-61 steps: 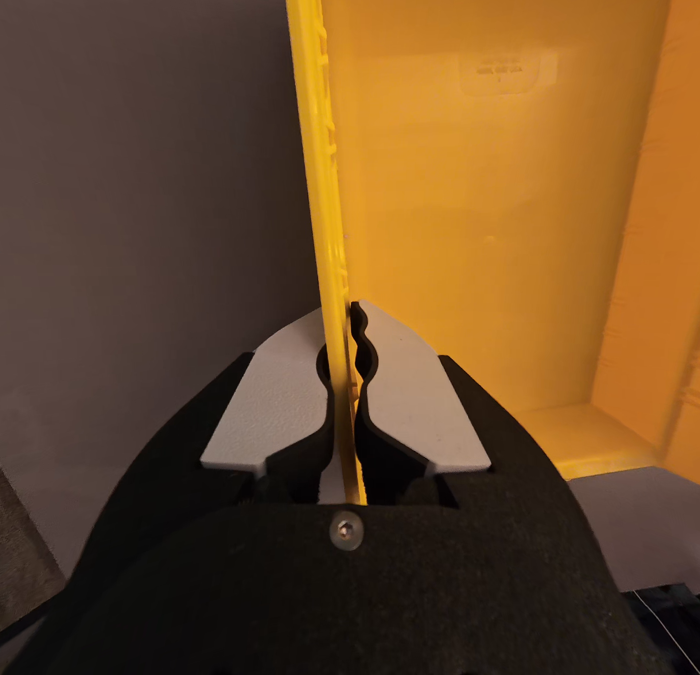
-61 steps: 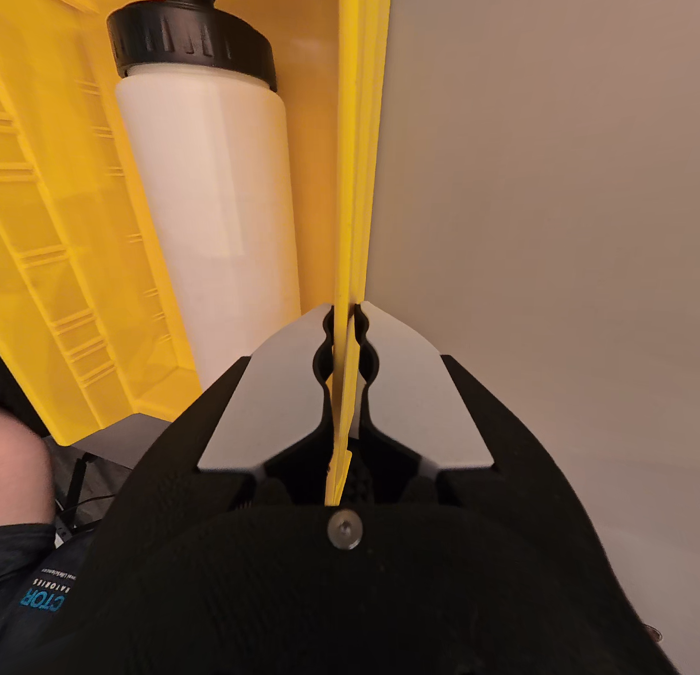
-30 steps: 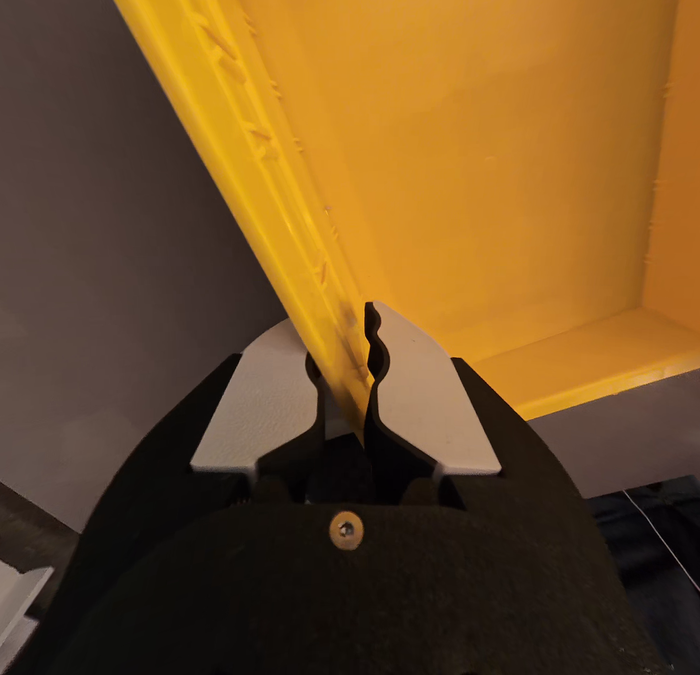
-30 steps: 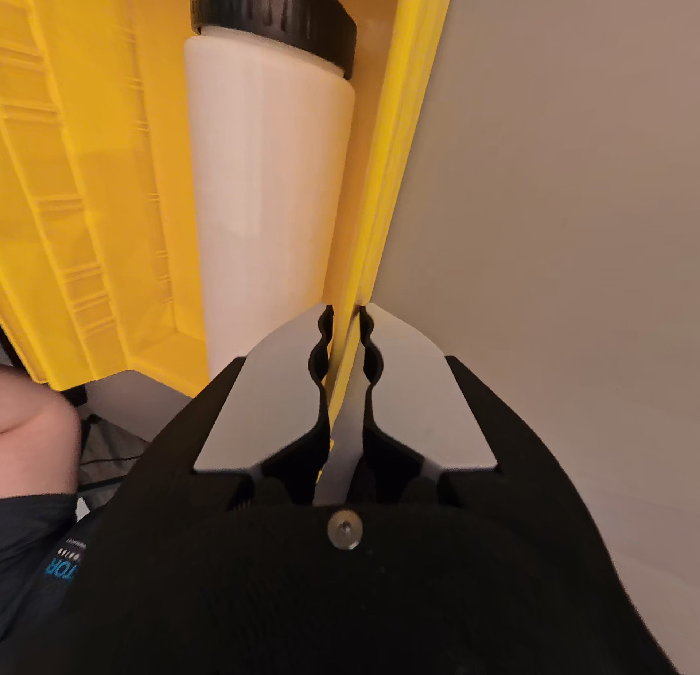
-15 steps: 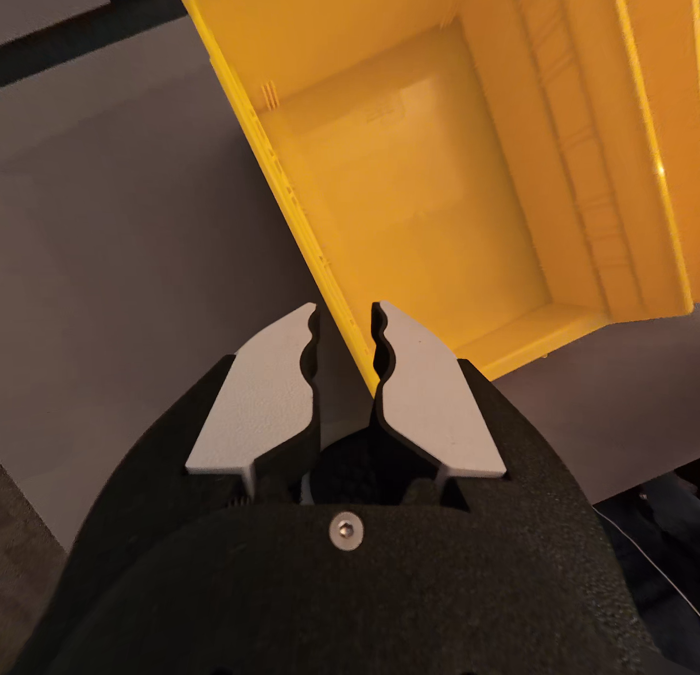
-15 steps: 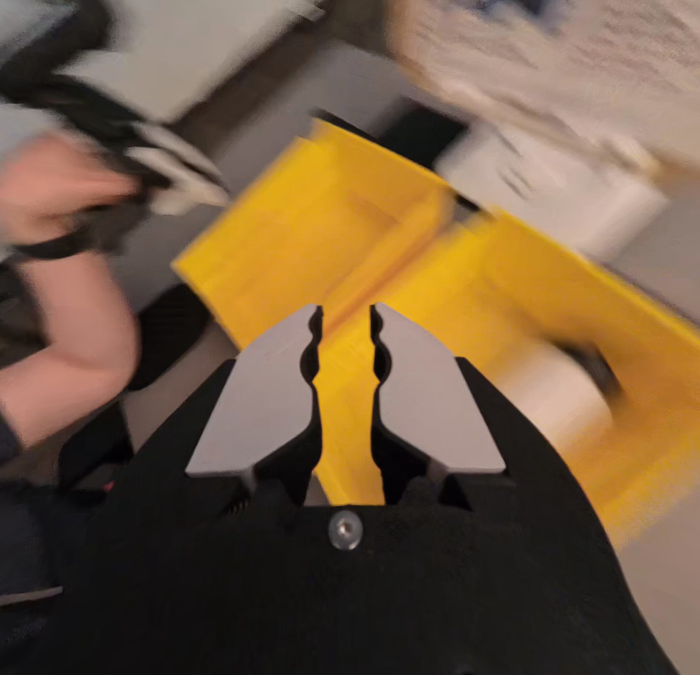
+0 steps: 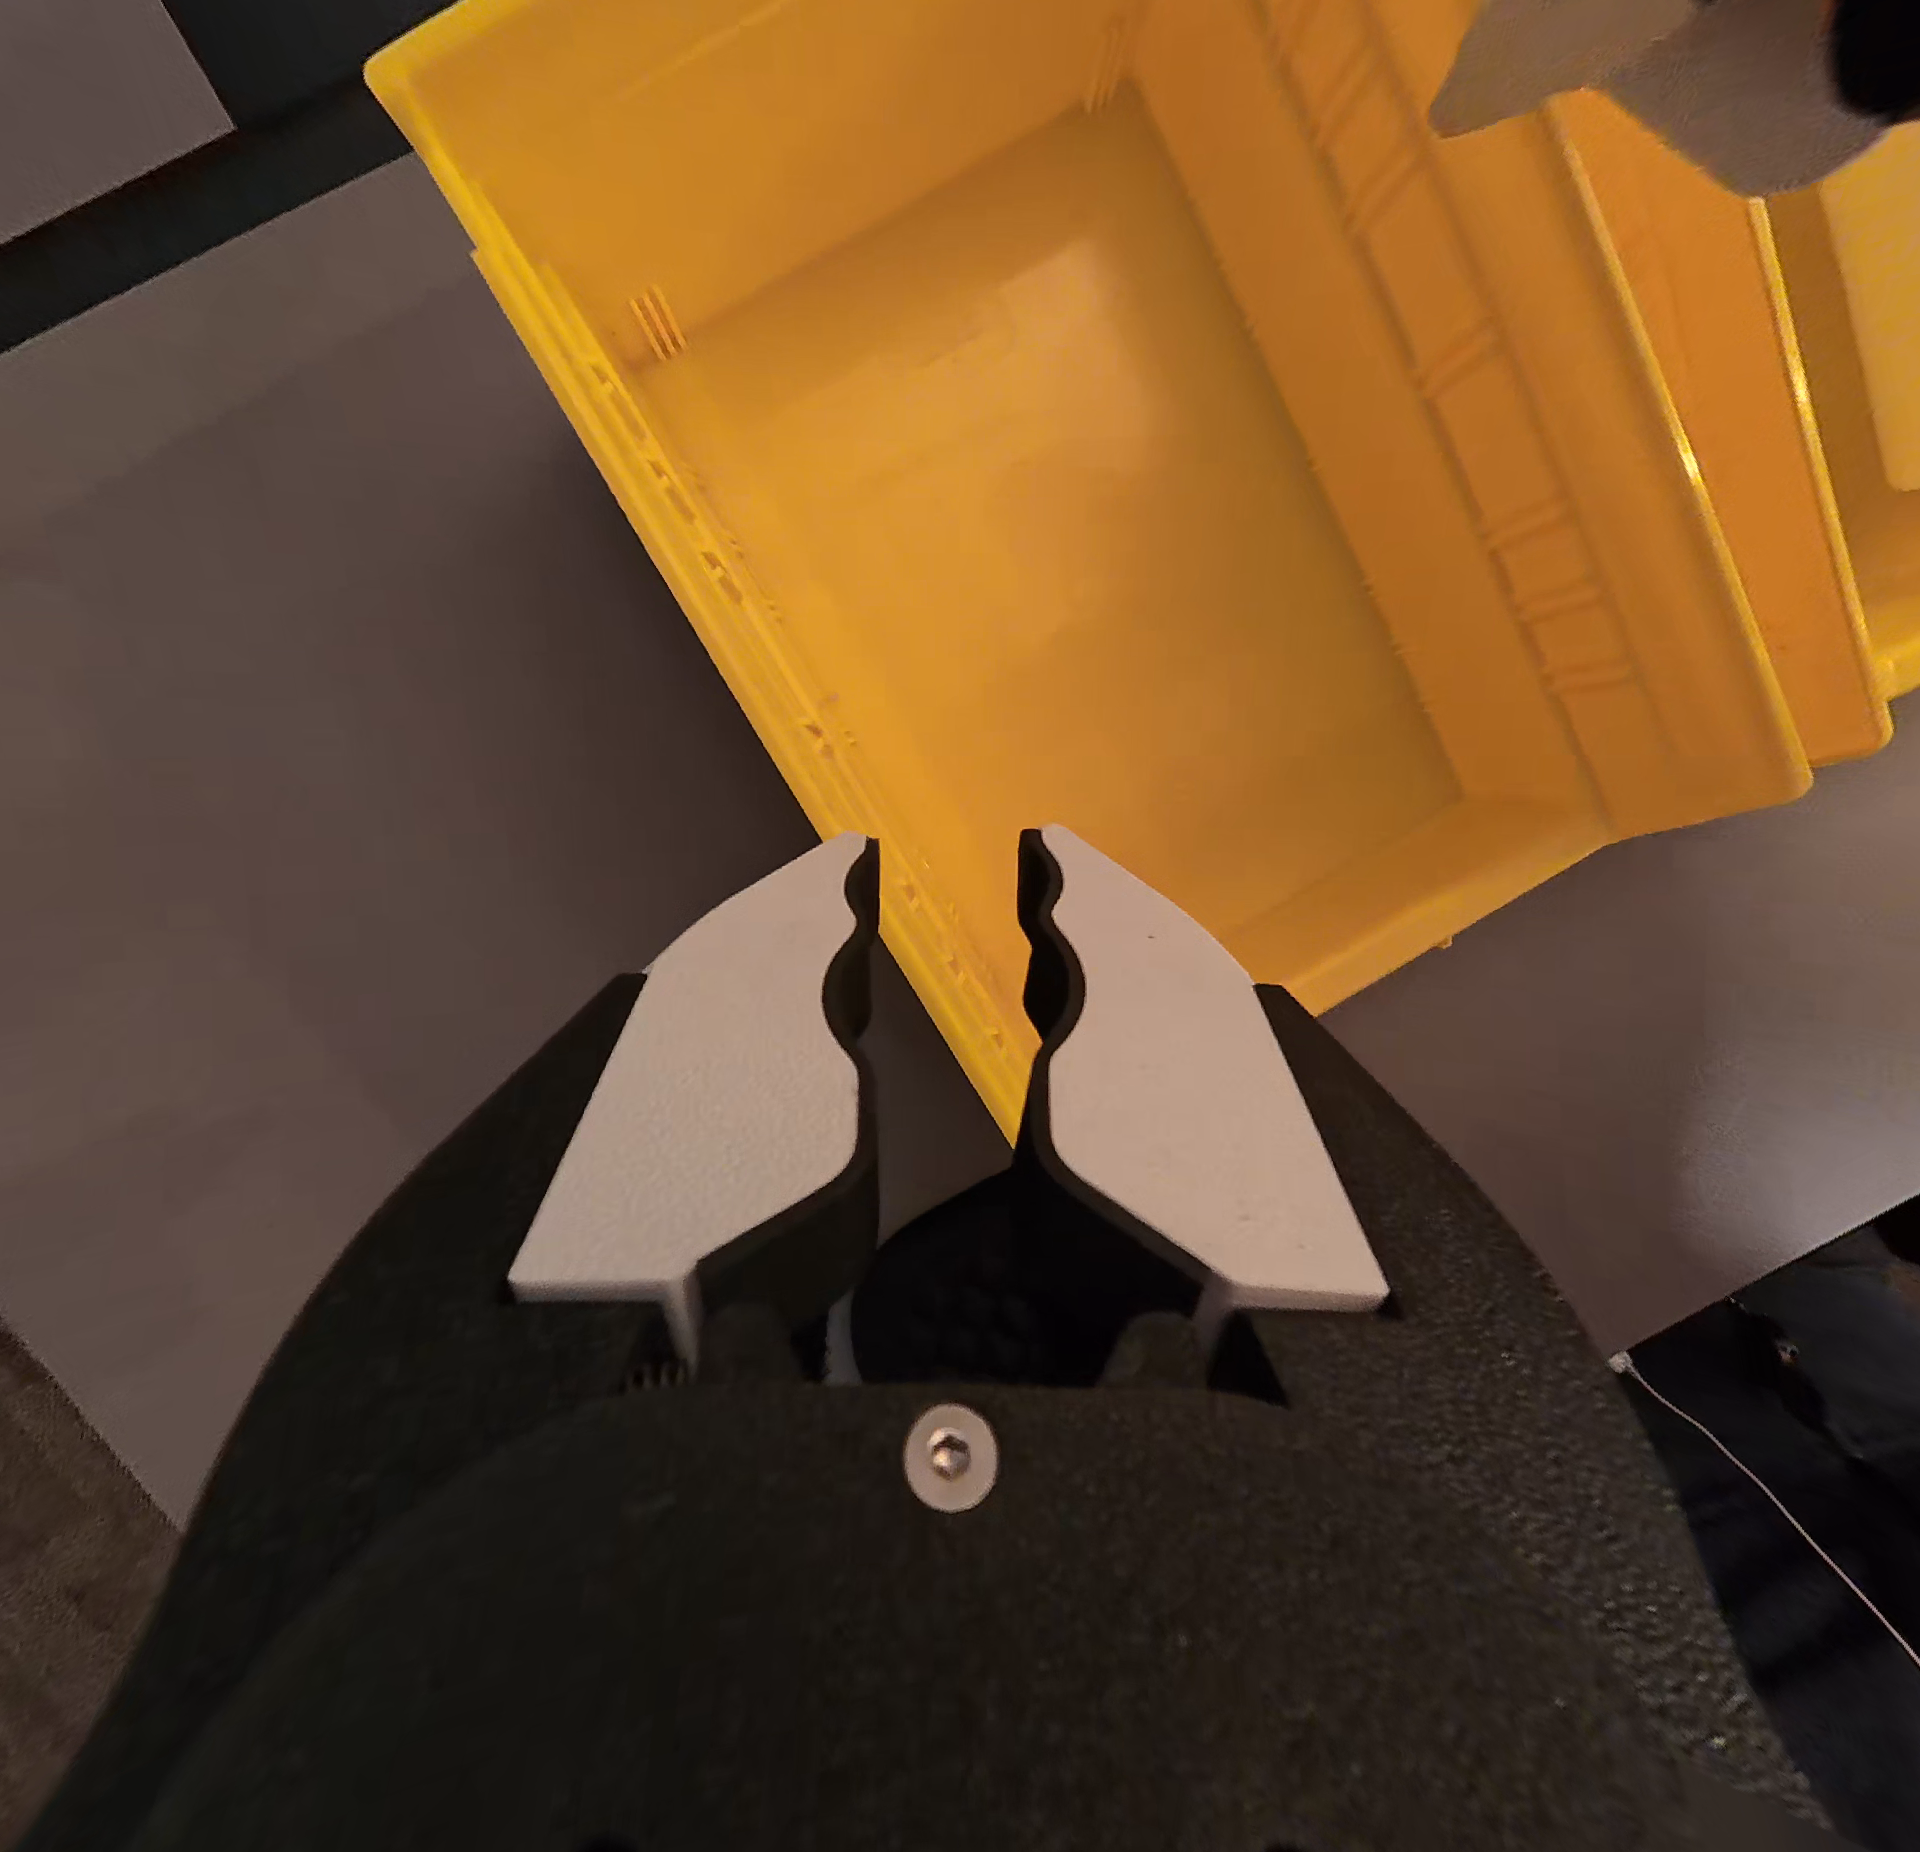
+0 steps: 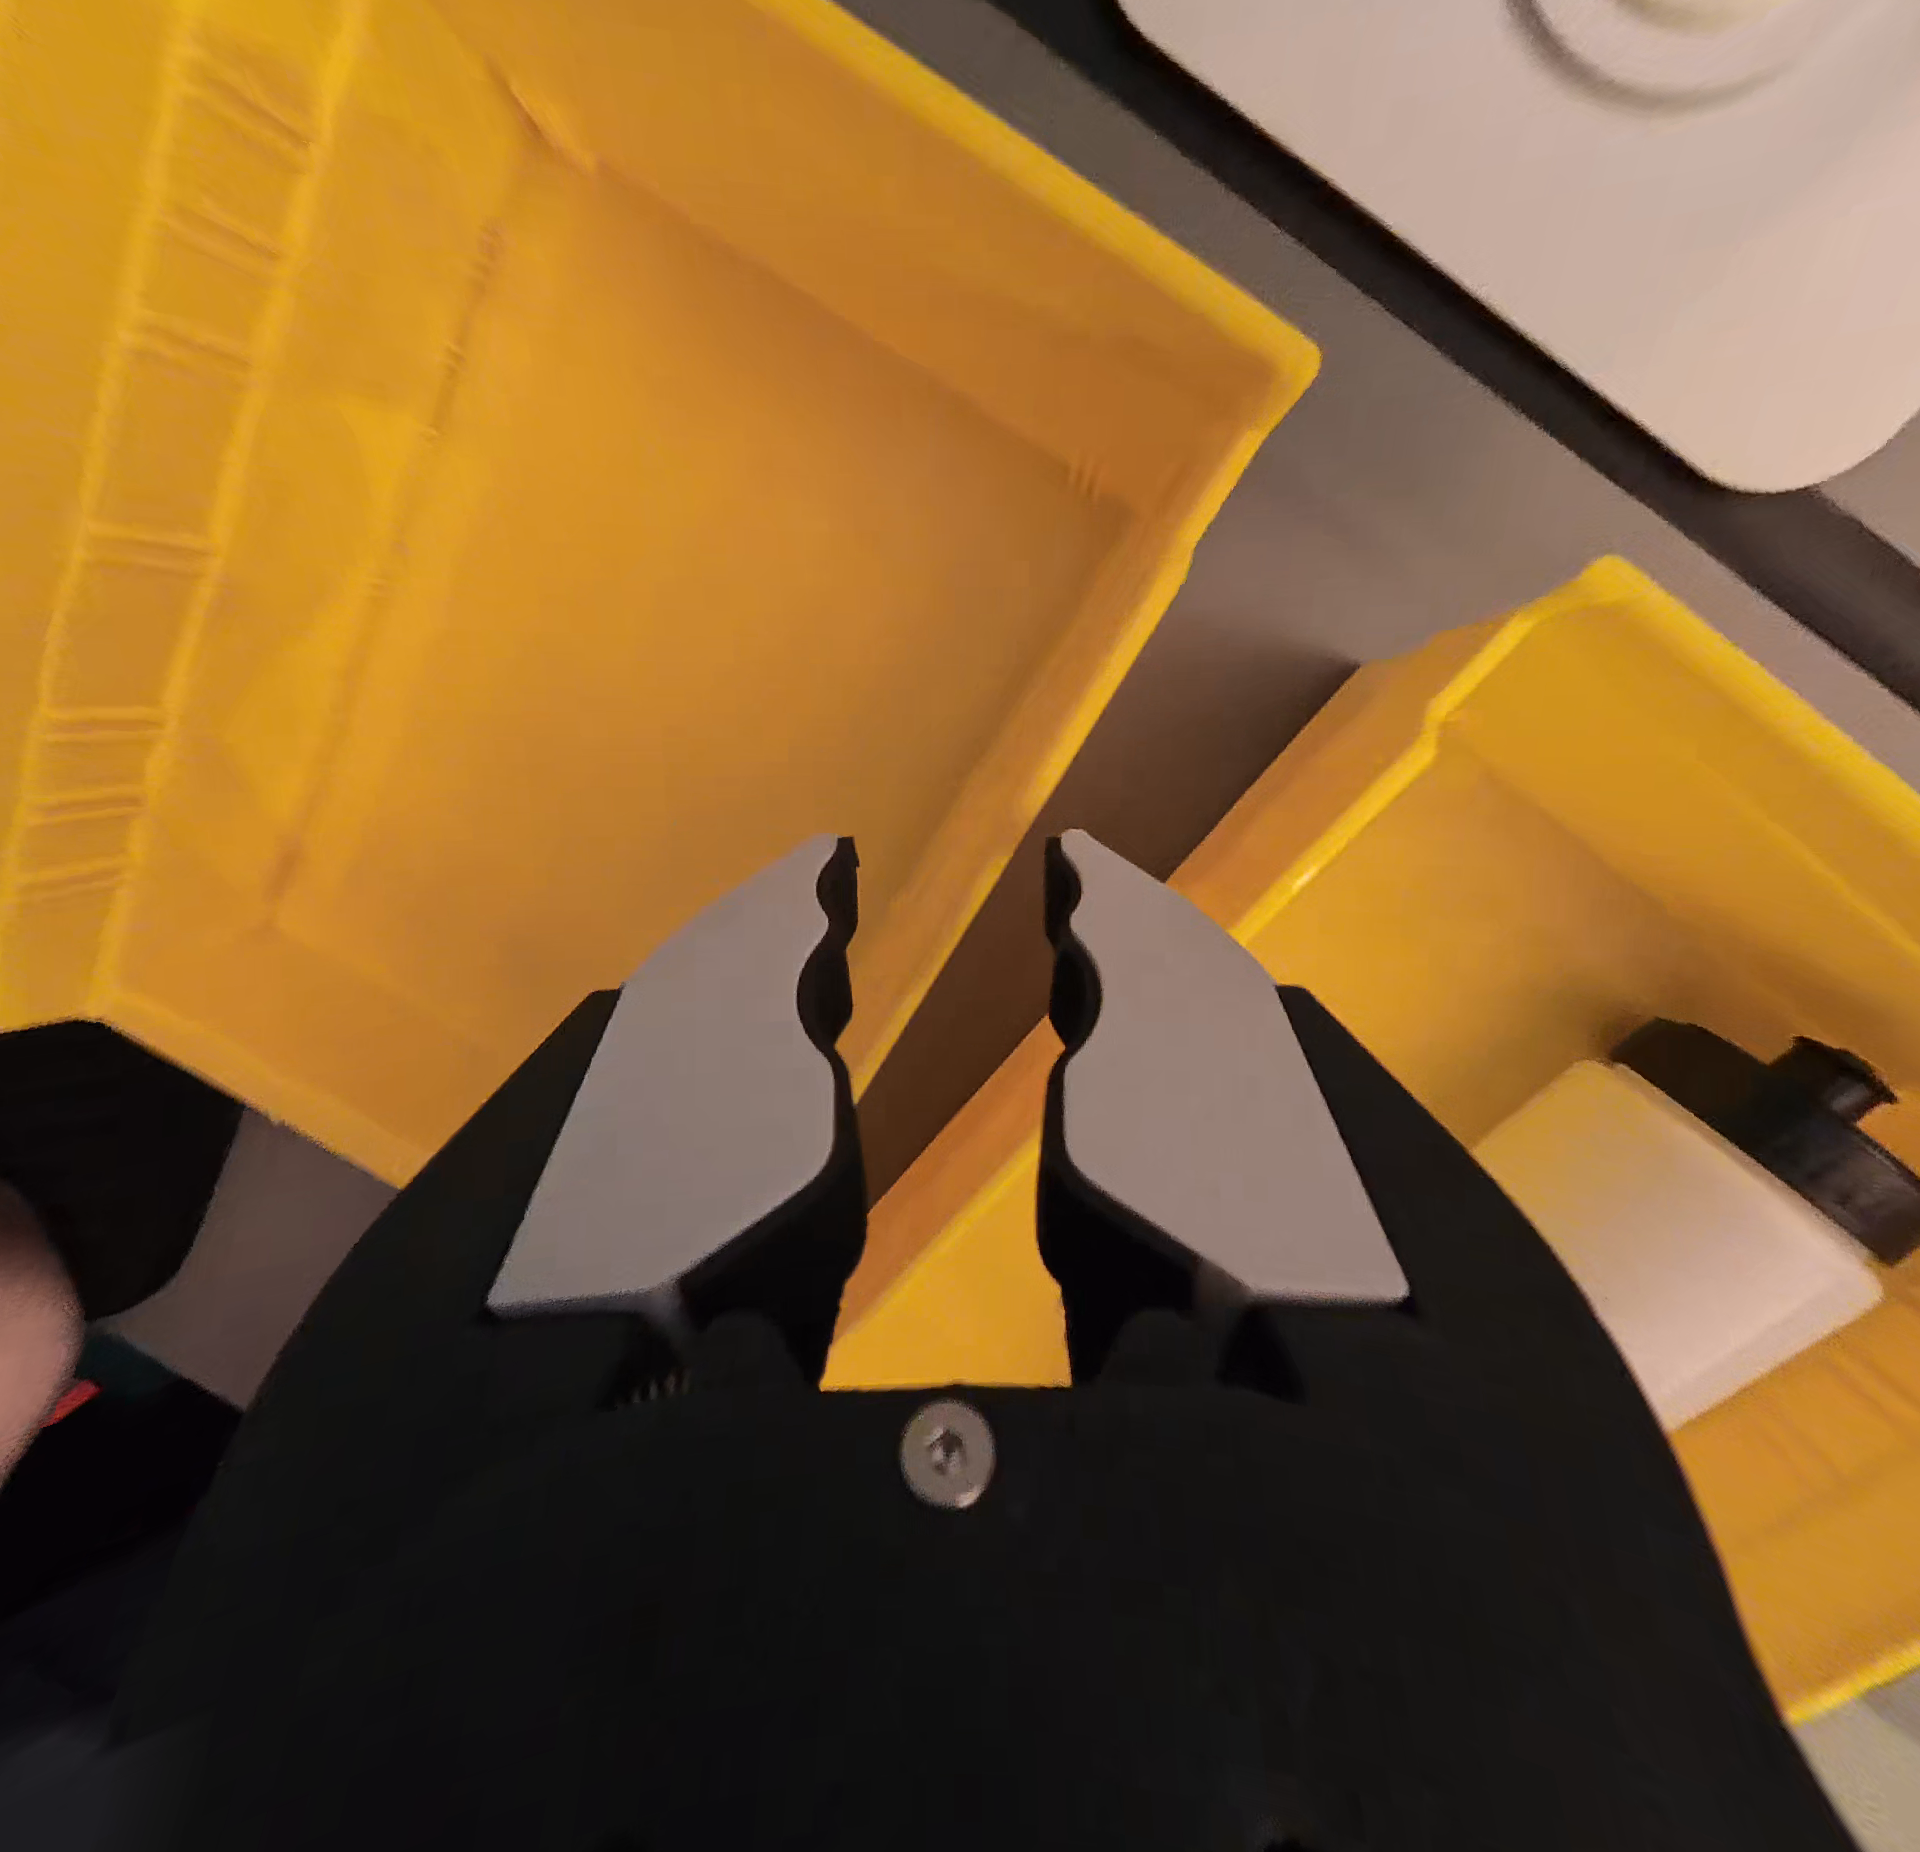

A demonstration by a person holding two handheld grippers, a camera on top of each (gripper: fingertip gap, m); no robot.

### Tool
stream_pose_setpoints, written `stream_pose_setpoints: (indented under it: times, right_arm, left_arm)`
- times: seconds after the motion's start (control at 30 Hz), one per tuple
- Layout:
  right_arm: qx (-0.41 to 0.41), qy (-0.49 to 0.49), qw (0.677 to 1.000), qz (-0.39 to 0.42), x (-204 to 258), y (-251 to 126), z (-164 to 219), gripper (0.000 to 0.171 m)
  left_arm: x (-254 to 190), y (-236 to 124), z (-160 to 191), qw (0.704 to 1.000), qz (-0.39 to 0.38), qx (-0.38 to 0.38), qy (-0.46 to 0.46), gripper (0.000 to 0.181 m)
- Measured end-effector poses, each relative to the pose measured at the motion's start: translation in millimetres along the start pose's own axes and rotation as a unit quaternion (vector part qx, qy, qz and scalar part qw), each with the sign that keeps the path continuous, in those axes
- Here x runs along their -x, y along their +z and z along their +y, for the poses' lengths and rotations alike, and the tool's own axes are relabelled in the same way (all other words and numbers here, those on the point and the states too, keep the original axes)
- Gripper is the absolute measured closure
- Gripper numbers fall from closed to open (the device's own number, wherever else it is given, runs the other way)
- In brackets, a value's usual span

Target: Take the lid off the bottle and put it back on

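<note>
Grey tabletop (image 7: 260,763), two yellow bins. Bottle (image 8: 1704,1241) lies in the right bin (image 8: 1558,763), black lid (image 8: 1766,1127) on. Left gripper (image 7: 948,846) and right gripper (image 8: 951,852) both part-open, empty. Reach phase, I'd say; next, grab the bottle.

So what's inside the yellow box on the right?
A white bottle with a black lid lies inside the right yellow box. The right gripper covers part of that box, so anything else in there can't be seen.
</note>
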State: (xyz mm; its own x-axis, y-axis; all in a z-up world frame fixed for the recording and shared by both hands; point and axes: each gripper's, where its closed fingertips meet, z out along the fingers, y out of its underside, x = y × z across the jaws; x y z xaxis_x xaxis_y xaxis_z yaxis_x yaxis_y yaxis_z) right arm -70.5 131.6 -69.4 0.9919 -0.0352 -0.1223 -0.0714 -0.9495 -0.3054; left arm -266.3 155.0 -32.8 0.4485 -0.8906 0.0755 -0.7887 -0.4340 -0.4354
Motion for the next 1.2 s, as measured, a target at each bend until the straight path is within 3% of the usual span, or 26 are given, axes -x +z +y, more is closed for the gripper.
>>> stream_pose_setpoints:
  times: [0.27, 0.4, 0.57, 0.8, 1.03, 1.2]
  right_arm:
    - [0.044, 0.075, 0.996, 0.019, -4, 42, -2, 0.137]
    - [0.083, 0.096, 0.992, 0.029, -4, 61, 11, 0.147]
    - [0.087, 0.102, 0.988, 0.082, -13, 62, 10, 0.158]
    - [0.091, 0.133, 0.987, 0.019, 12, 54, 0, 0.165]
    - [0.114, 0.093, 0.989, 0.027, 40, 23, -15, 0.165]
    - [0.107, 0.085, 0.990, 0.033, 43, -16, -30, 0.165]
  left_arm:
    - [-4, -2, -1, 1.000, 0.006, -0.005, 0.009, 0.157]
    - [-5, -3, -1, 1.000, 0.006, -0.006, 0.010, 0.157]
    - [-7, -3, -3, 1.000, 0.004, -0.008, 0.016, 0.157]
    - [-5, -10, -11, 0.999, -0.006, -0.035, 0.014, 0.159]
    - [-4, -51, -42, 0.985, -0.048, -0.165, 0.011, 0.155]
    - [-32, -126, -65, 0.935, -0.049, -0.350, 0.017, 0.155]
